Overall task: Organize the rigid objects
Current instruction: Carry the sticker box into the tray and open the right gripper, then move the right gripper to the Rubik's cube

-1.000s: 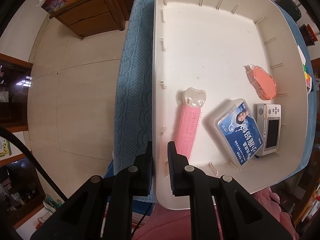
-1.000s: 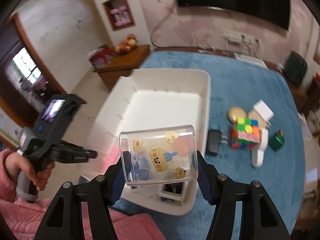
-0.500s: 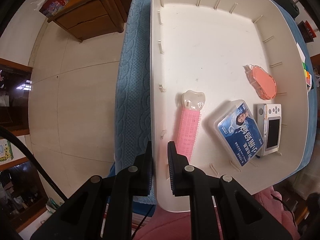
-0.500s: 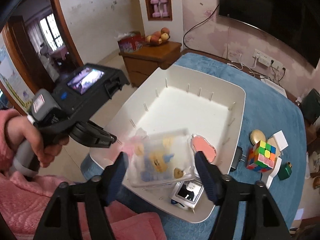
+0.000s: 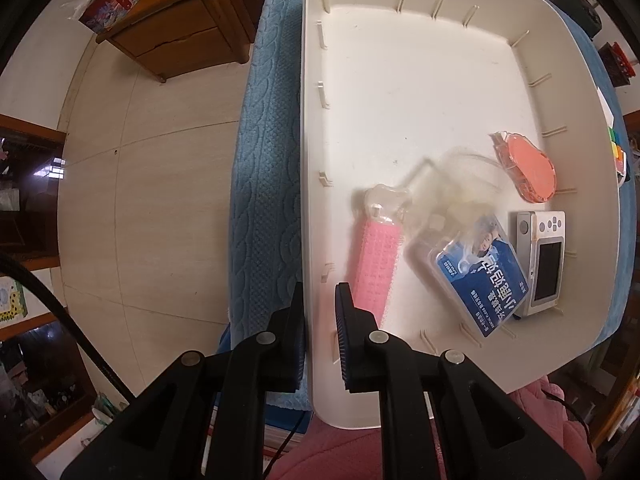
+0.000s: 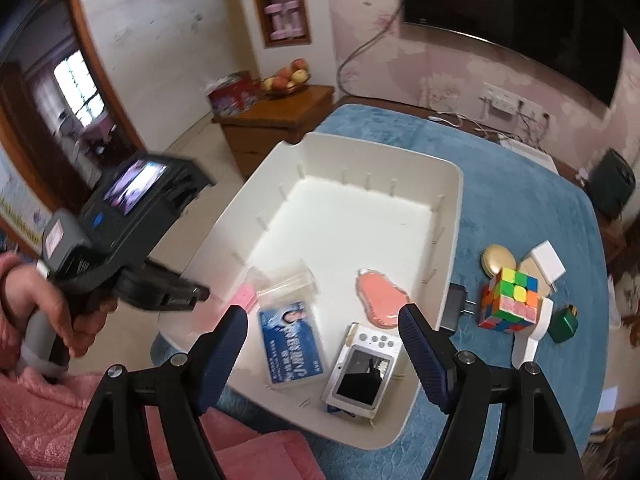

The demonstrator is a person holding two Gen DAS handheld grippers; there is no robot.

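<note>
A white bin (image 5: 400,80) (image 6: 448,216) sits on a blue cloth. In it lie a pink brush (image 5: 374,264), a blue-labelled case (image 5: 480,280) (image 6: 290,346), a silver camera (image 5: 540,262) (image 6: 362,372), a salmon pad (image 5: 528,168) (image 6: 378,300) and a clear plastic box (image 5: 456,192) (image 6: 286,282), blurred, between brush and case. My left gripper (image 5: 318,304) is shut on the bin's near left wall. My right gripper (image 6: 322,332) is open and empty above the bin's near end.
Right of the bin on the cloth lie a Rubik's cube (image 6: 510,300), a gold compact (image 6: 498,260), a white block (image 6: 546,266), a green item (image 6: 564,322) and a black adapter (image 6: 454,306). A wooden cabinet (image 6: 272,124) stands beyond the table.
My right gripper has opened and let go of the clear box, which has dropped into the bin by the brush. The left gripper keeps its hold on the bin wall.
</note>
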